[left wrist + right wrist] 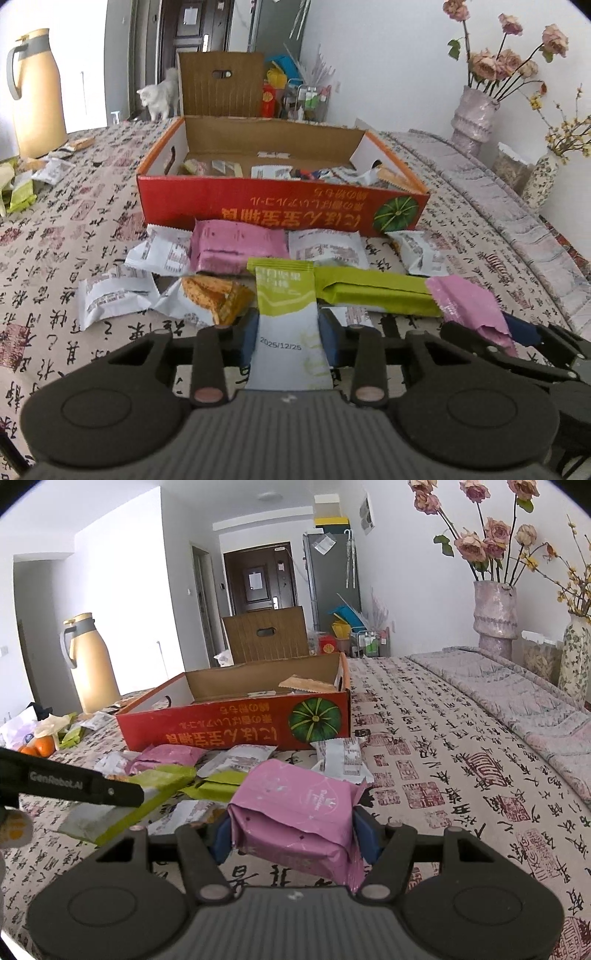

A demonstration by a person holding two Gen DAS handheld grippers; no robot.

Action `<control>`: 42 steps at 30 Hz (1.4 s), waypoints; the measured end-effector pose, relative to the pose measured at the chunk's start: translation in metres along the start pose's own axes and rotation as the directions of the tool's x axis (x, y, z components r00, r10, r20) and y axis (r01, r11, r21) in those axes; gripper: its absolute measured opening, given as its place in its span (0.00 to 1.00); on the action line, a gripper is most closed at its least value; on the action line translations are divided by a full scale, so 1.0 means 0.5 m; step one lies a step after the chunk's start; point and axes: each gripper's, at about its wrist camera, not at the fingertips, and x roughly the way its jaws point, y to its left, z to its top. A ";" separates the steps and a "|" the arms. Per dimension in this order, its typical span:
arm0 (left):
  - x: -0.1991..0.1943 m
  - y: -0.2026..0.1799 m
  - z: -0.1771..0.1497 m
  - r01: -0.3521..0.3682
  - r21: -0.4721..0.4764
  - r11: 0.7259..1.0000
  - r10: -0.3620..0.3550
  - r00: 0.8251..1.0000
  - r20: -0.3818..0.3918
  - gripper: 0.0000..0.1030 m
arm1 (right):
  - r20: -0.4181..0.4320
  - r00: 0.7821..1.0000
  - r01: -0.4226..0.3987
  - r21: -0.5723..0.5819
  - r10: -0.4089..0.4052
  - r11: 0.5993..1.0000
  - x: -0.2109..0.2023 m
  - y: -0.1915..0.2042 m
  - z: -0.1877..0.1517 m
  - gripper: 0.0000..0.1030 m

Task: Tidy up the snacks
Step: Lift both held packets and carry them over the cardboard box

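Left tongs (288, 334) pinch a green-and-white snack packet (286, 314) between the blue pads, packet upright, lower end reaching back toward the camera. Date stamp on it reads "2025/12/25". Right tongs (293, 832) clamp a pink snack packet (295, 812) across its width, wrapper crumpled at the seam; faint white logo on it, not legible.

Beyond both, loose packets lie on the surface (55, 258), which is covered by a cloth printed with calligraphy: white ones, another pink one (236, 247), an orange-patterned one (216, 297), a long green bar (373, 291). All lie just in front of the red cardboard box (280, 206), which is open and already holds several packets. Box front shows Japanese print, upside down from here, and a green pumpkin picture. The left tool's arm in the right view carries "GenRobot.AI".

Risks, as judged: the green packet is thin and slick, held near its middle; it could swivel or slip out on the way. The box's near wall stands between tongs and interior, so a low carry could snag it. The two tools sit close and could collide if both go for the box at once.

Far back: a tan thermos jug (35, 92), a vase of dried roses (476, 114), a white cat (160, 96).
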 end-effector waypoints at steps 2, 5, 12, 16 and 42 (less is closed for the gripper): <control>-0.007 -0.001 0.002 0.001 0.000 1.000 -0.001 1.000 0.011 0.35 | 0.003 1.000 -0.001 -0.002 0.001 1.000 -0.003 0.003 0.001 0.62; -0.018 0.000 0.007 0.000 -0.002 1.000 0.000 1.000 0.028 0.35 | 0.008 1.000 -0.004 -0.008 0.004 1.000 -0.008 0.007 0.002 0.62; -0.037 0.001 0.027 0.002 -0.002 1.000 -0.002 0.997 0.075 0.35 | 0.015 1.000 -0.009 -0.011 0.009 1.000 -0.007 0.008 0.012 0.62; -0.041 0.001 0.049 0.003 -0.002 1.000 -0.003 0.995 0.099 0.35 | 0.025 1.000 -0.013 -0.016 0.013 1.000 -0.001 0.011 0.024 0.62; 0.044 0.002 0.231 -0.024 0.021 0.999 0.020 0.984 0.178 0.35 | 0.125 0.992 -0.022 -0.119 0.037 0.993 0.136 0.042 0.199 0.62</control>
